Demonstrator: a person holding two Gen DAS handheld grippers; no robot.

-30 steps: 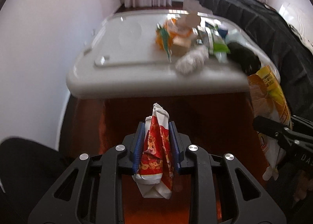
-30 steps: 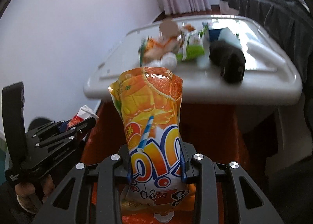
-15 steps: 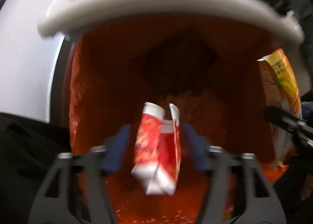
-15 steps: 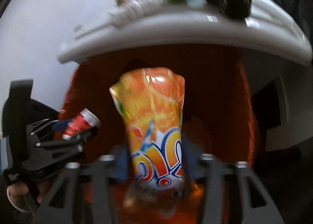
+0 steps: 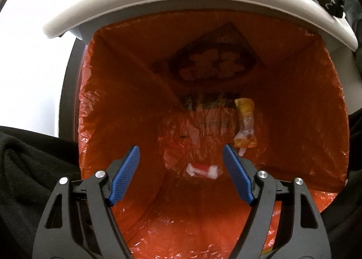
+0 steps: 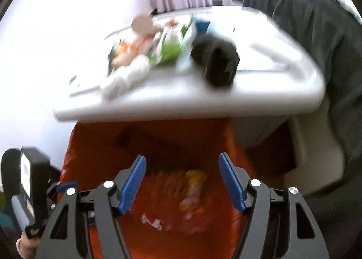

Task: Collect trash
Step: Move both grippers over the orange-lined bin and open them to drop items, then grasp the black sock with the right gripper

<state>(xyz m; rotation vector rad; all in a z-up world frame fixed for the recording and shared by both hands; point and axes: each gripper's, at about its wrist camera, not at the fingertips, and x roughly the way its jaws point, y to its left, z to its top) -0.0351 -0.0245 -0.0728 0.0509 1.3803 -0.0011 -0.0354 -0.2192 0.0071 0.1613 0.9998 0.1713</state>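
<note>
Left wrist view: the left gripper gapes wide and empty over the orange bin liner; a red wrapper and an orange juice pouch lie at its bottom.

Right wrist view: the right gripper also stands wide, nothing between its jaws; more trash lies on the white counter beyond.

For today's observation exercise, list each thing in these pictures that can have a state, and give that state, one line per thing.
left gripper: open, empty, over the bag
right gripper: open, empty
orange bin bag: open, holding trash
red and white wrapper: lying in the bag
orange juice pouch: lying in the bag
white table: more litter on it, blurred
</note>
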